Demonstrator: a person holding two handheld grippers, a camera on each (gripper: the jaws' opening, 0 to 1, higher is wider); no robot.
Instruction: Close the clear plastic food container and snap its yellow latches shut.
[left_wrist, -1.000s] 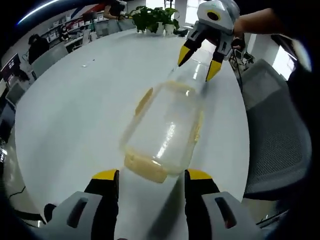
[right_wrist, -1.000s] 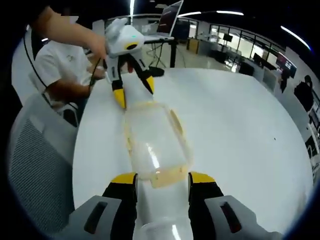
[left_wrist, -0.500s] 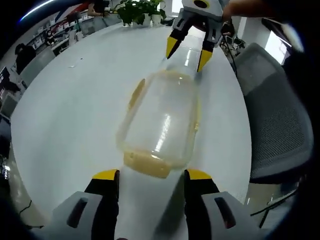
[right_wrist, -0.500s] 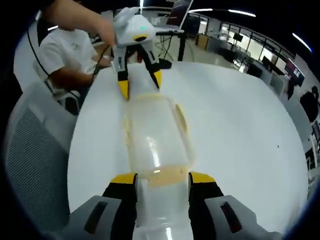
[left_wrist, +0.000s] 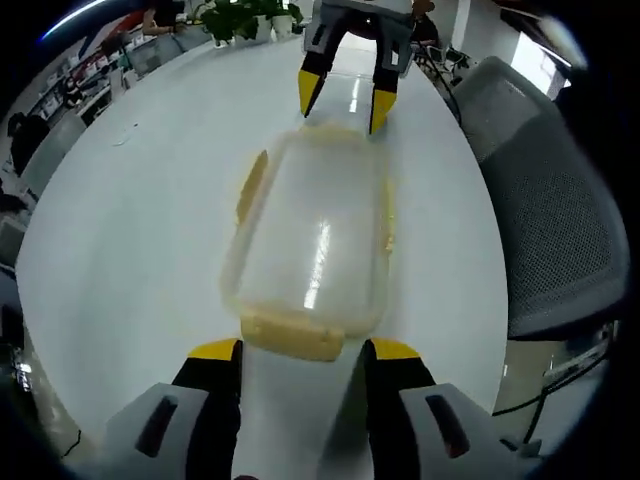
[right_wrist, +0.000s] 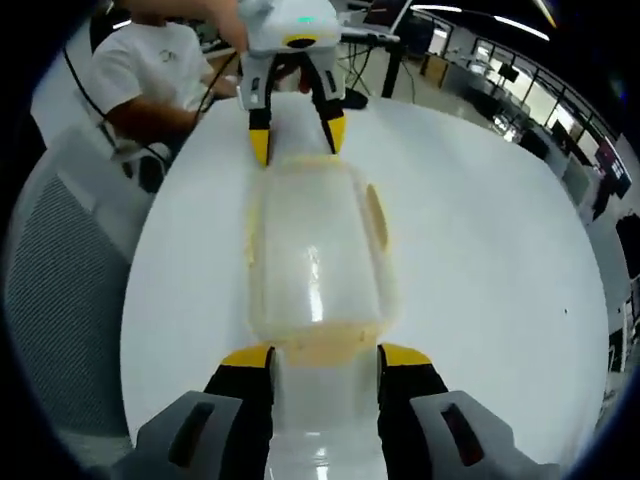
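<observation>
A clear plastic food container (left_wrist: 310, 235) lies lid-on on the white table (left_wrist: 130, 230), with yellow latches at its ends and sides. The near end latch (left_wrist: 295, 337) sits just ahead of my open left gripper (left_wrist: 305, 352). A side latch (left_wrist: 250, 185) flares outward. My right gripper (left_wrist: 343, 100) stands open at the far end, its yellow tips by the lid's edge. In the right gripper view the container (right_wrist: 315, 255) runs away from my right gripper (right_wrist: 325, 357), the end latch (right_wrist: 325, 345) is between its jaws, and the left gripper (right_wrist: 297, 142) is at the far end.
A grey mesh chair (left_wrist: 550, 220) stands by the table's edge, also seen as the chair (right_wrist: 60, 290) on the left. A person in a white shirt (right_wrist: 150, 70) is behind the left gripper. Potted plants (left_wrist: 240, 12) stand at the table's far side.
Both cameras have tilted to look more steeply down. Each gripper has drawn closer to its end of the container; the far gripper's tips now reach the lid's edge. The container has stayed put.
</observation>
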